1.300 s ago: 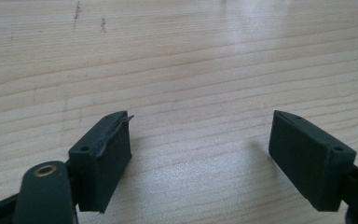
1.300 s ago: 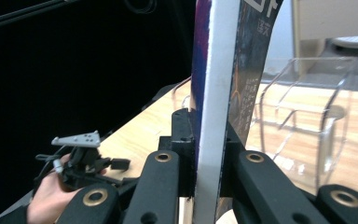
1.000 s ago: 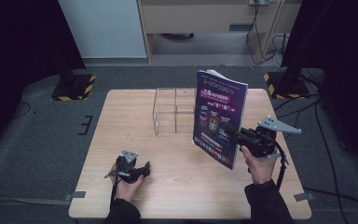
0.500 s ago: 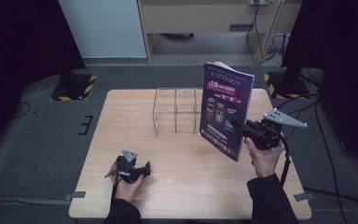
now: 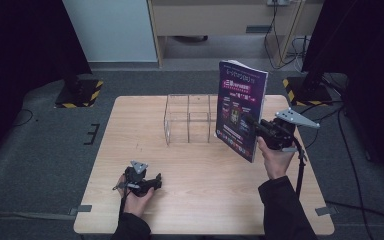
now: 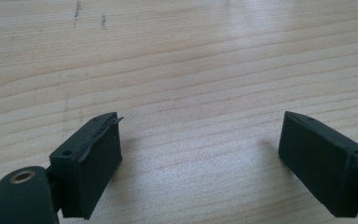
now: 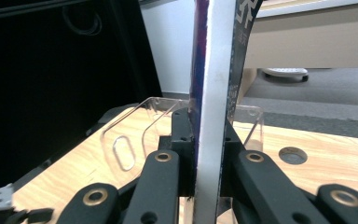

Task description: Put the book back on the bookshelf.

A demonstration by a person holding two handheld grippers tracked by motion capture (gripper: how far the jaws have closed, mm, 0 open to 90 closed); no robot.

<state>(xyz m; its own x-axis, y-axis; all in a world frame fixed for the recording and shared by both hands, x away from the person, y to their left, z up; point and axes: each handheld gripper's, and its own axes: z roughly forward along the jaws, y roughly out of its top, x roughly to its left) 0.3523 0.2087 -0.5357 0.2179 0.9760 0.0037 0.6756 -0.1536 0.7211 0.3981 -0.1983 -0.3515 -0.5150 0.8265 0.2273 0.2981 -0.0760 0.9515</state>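
So the magazine point(image 5: 241, 107) is standing upright in the air, long axis running pretty much vertical, pinched near its lower right edge by the right gripper point(image 5: 254, 125), whose jaws are closing tight on the spine, one on each side in the right gripper view point(image 7: 213, 116). It's hanging just right of the clear acrylic rack point(image 5: 190, 120), which is sitting toward the back middle of the bench point(image 5: 130, 125). From the jaws' side, the rack's slots are lying straight ahead past the magazine, so I'm guessing the next bit is about lining that lower edge up with a slot. The left gripper point(image 5: 150, 184) is resting well apart at the near left, jaws gaping wide with nothing between them, just bare wood.
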